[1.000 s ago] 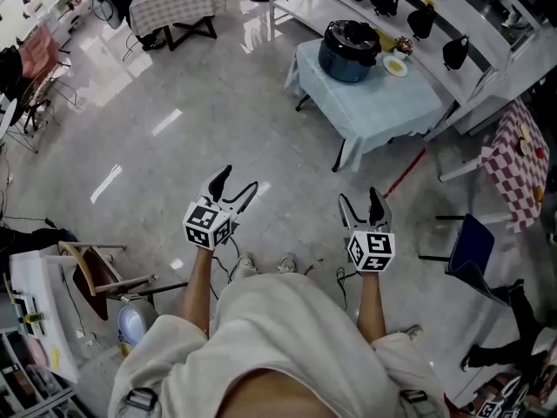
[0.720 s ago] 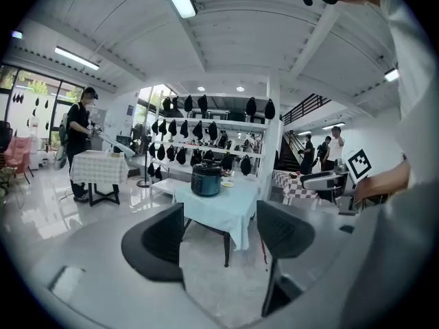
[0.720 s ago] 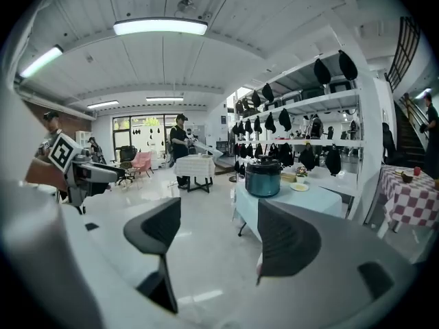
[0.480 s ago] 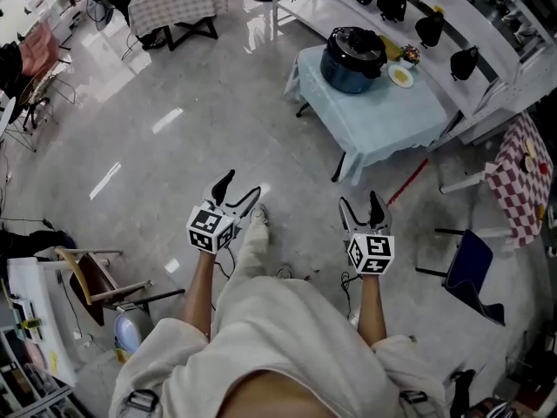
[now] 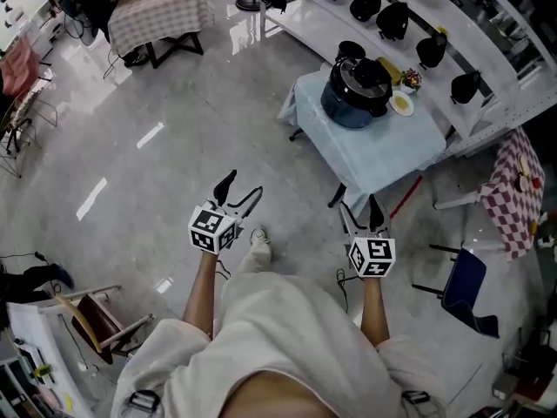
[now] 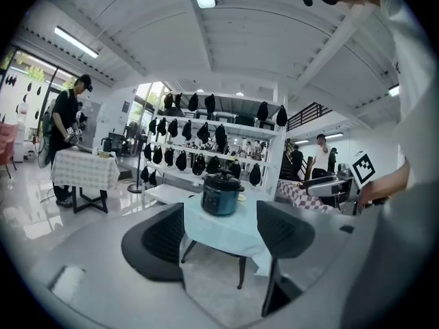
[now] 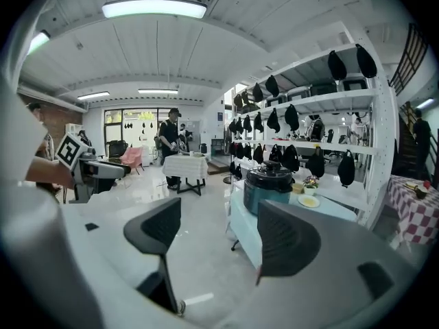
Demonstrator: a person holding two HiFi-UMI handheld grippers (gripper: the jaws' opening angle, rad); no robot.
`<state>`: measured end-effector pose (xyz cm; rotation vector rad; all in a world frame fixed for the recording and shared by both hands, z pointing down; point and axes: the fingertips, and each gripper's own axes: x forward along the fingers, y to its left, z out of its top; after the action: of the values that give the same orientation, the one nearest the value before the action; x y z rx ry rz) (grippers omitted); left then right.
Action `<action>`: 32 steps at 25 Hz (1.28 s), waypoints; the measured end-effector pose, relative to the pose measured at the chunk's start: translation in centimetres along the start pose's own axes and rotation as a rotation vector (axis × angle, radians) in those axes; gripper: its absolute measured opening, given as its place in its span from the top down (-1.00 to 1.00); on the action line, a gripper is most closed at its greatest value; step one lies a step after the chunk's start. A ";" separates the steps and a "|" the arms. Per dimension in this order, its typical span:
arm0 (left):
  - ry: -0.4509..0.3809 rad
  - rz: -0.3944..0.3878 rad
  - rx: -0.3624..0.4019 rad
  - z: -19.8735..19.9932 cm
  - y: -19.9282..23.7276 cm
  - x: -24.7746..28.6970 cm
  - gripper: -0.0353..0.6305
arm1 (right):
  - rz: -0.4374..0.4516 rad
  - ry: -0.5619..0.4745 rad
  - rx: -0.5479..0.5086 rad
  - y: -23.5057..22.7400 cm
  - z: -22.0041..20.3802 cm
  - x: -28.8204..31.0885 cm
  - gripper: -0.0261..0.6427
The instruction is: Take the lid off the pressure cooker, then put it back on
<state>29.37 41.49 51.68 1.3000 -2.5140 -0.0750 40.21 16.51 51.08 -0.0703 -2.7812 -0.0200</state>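
Note:
A dark blue pressure cooker (image 5: 355, 94) with its black lid (image 5: 364, 70) on stands on a small table with a pale blue cloth (image 5: 383, 146), some way ahead of me. The cooker (image 6: 221, 194) shows between the left jaws and, in the right gripper view, as the cooker (image 7: 269, 184) just beyond the jaws. My left gripper (image 5: 238, 192) is held open over the floor with nothing in it. Over the floor near the table's front corner my right gripper (image 5: 359, 212) is likewise open and empty.
A small plate (image 5: 401, 104) and flowers (image 5: 411, 80) sit beside the cooker. White shelves with black bags (image 5: 435, 37) run behind the table. A checked table (image 5: 157, 11) stands far left, another checked table (image 5: 520, 177) right, a blue chair (image 5: 466, 281) near right. A person (image 6: 65, 125) stands at the far table.
I have walked closer to the blue table; the cooker now looks larger and nearer. Both grippers stay open and keep their pose in front of me.

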 end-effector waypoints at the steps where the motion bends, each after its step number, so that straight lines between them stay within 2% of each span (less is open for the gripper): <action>1: -0.006 -0.002 -0.002 0.8 1.5 0.8 -0.05 | -0.004 0.000 -0.003 0.1 0.9 1.4 -0.05; 5: -0.023 -0.020 -0.003 3.4 7.1 4.0 -0.05 | -0.021 0.002 -0.014 0.4 3.5 7.0 -0.05; 11: -0.005 -0.060 -0.006 4.6 12.5 8.8 -0.05 | -0.040 0.021 0.003 0.8 4.8 13.2 -0.05; 16: 0.014 -0.090 -0.006 5.4 14.9 12.7 -0.05 | -0.057 0.040 0.021 -0.5 5.1 16.9 -0.05; 23: 0.027 -0.097 0.009 6.5 17.5 18.6 -0.05 | -0.049 0.013 0.018 -3.6 7.1 23.2 -0.05; 28: 0.021 -0.061 0.018 8.5 20.4 23.7 -0.05 | -0.015 -0.023 -0.007 -6.8 9.9 28.9 -0.05; 32: 0.017 -0.043 0.020 12.3 21.8 29.2 -0.05 | 0.009 -0.026 -0.053 -10.6 13.8 33.0 -0.05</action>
<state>-7.26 29.65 51.31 1.3574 -2.4783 -0.0484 3.96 7.75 49.77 -0.0969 -2.8061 -0.0912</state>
